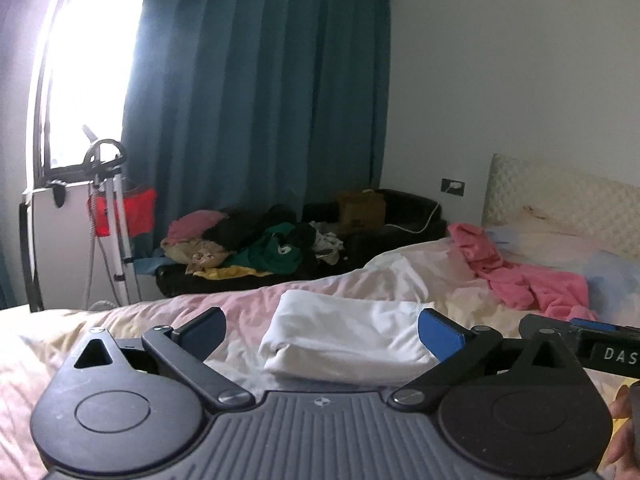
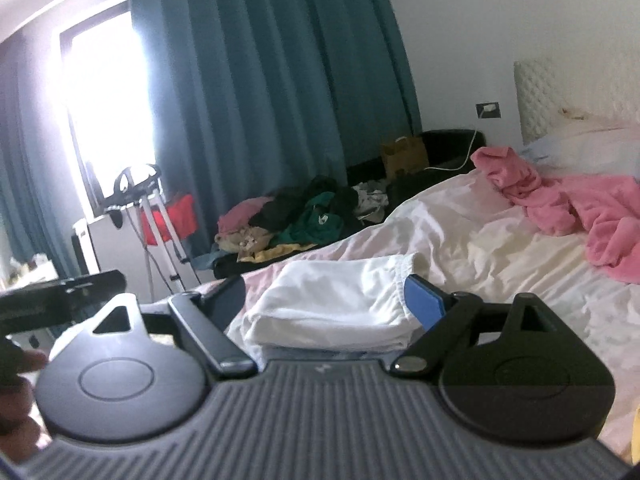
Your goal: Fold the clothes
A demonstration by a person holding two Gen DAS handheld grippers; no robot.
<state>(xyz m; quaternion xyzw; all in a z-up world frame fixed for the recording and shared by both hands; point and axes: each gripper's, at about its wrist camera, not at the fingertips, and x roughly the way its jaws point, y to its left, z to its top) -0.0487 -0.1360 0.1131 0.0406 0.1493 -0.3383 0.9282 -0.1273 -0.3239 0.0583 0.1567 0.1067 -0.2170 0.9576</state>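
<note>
folding looks done on the white cotton garment (image 1: 344,332) on the bed (image 1: 120,328); both claws (image 1: 322,332) (image 2: 325,300) gape empty, crumpled pink fleece garment (image 2: 580,204) untouched.

Window (image 1: 92,68): at ten o'clock in my left view, blown out white, the only light I can see.
Curtain (image 1: 260,96): teal, full height, at twelve o'clock, drawn just beside the window.
Wall (image 1: 520,60): plain white, at two o'clock, with a dark socket (image 1: 453,187) low down and a white cable running from it.
Headboard (image 1: 560,196): cream, quilted, at three o'clock against that wall.
Bed (image 1: 200,312): pale pink and cream sheet, rumpled, across my lower view.
Couch (image 1: 400,220): dark, low, beyond the bed under the curtain, with a brown paper bag (image 1: 362,206) on it.
Stand (image 1: 112,216): white metal legs below the window, at nine o'clock.
</note>
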